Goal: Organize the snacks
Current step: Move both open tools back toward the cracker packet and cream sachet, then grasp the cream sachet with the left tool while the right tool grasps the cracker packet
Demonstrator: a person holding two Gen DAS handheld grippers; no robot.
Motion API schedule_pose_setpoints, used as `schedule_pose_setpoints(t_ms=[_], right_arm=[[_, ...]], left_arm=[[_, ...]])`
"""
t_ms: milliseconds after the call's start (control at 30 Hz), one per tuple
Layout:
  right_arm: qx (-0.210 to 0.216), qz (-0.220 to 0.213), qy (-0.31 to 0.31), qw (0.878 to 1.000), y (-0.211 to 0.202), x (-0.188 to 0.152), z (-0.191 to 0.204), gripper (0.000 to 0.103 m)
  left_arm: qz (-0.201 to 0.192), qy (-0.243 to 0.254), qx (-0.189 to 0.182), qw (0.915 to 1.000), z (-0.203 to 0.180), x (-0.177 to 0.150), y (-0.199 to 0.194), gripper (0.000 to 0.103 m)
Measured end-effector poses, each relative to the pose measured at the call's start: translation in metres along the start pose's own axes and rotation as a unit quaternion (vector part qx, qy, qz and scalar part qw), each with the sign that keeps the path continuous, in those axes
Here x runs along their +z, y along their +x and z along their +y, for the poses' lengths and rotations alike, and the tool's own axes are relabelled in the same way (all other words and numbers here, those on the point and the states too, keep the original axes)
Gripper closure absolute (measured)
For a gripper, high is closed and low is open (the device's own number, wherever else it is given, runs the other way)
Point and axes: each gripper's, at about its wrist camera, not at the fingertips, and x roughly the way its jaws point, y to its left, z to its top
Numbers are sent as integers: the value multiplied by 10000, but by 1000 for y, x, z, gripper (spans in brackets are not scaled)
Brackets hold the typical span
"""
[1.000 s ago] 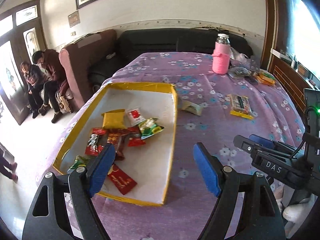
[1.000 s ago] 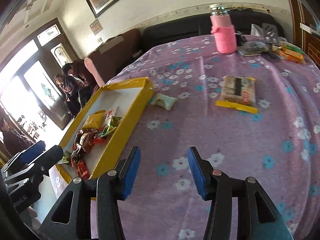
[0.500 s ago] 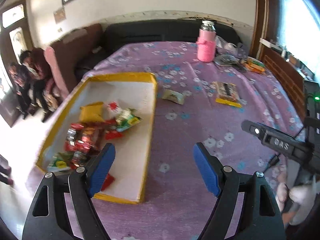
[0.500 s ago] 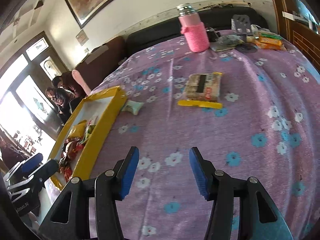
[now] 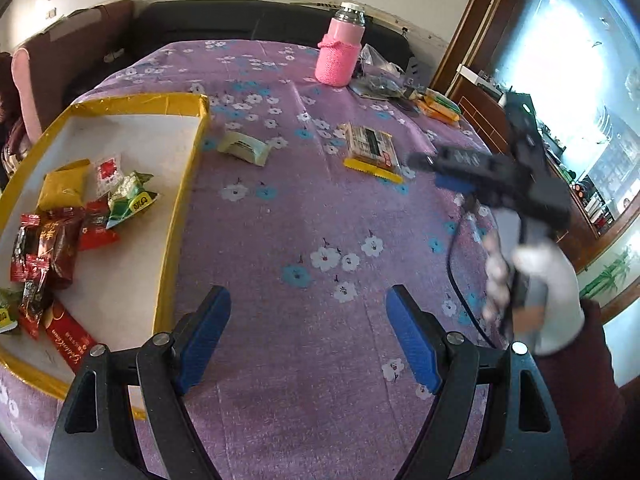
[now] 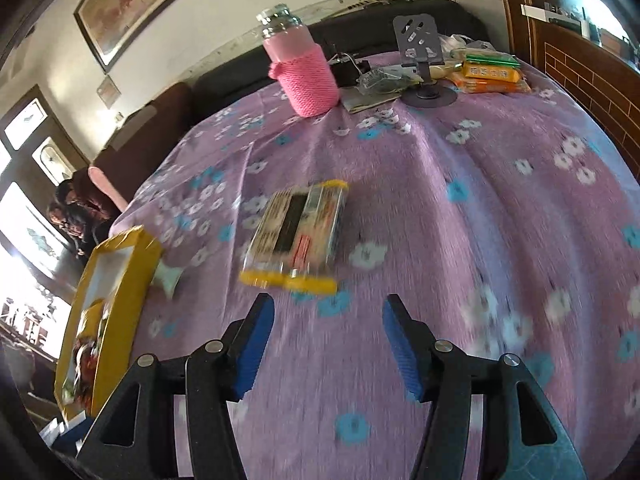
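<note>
Right gripper (image 6: 326, 340) hung empty, jaws just opening wider, with the cracker pack (image 6: 298, 234) at its 12 o'clock on the counter (image 6: 480, 184).

A family living room in a home.
A dark sofa (image 5: 224, 30) runs along the far edge of the desk (image 5: 304, 216), which wears a purple flowered cloth; a brown armchair (image 5: 76, 36) stands off its far left corner. A large framed painting (image 6: 132, 4) hangs on the pale wall, people (image 6: 76, 212) sit by bright glazed doors (image 6: 28, 184), and a bottle in a pink knitted sleeve (image 6: 304, 68) stands near the desk's far edge.
</note>
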Motion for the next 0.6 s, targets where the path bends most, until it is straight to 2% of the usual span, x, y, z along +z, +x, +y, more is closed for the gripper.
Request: schedule_pose_setpoints(t_ms=[133, 267, 367, 433, 467, 533, 600], right_arm=[[215, -16, 302, 9993, 16, 21, 3, 39], [-56, 61, 365, 9993, 47, 41, 11, 38], [-353, 283, 227, 9987, 76, 54, 18, 37], [-360, 370, 127, 9986, 87, 58, 25, 26], [-385, 369, 97, 9985, 89, 59, 28, 24], [-440, 394, -28, 9982, 92, 57, 34, 24], [-581, 391, -426, 9966, 92, 49, 42, 28]], left_arm=[[-32, 5, 1, 10000, 6, 4, 1, 23], [30, -94, 6, 10000, 13, 6, 6, 23], [55, -122, 6, 9999, 16, 7, 9, 23], [94, -161, -19, 9998, 18, 8, 12, 23], [116, -187, -54, 9997, 19, 8, 13, 23], [208, -275, -232, 9991, 22, 10, 17, 23], [273, -265, -328, 9987, 22, 14, 21, 23]])
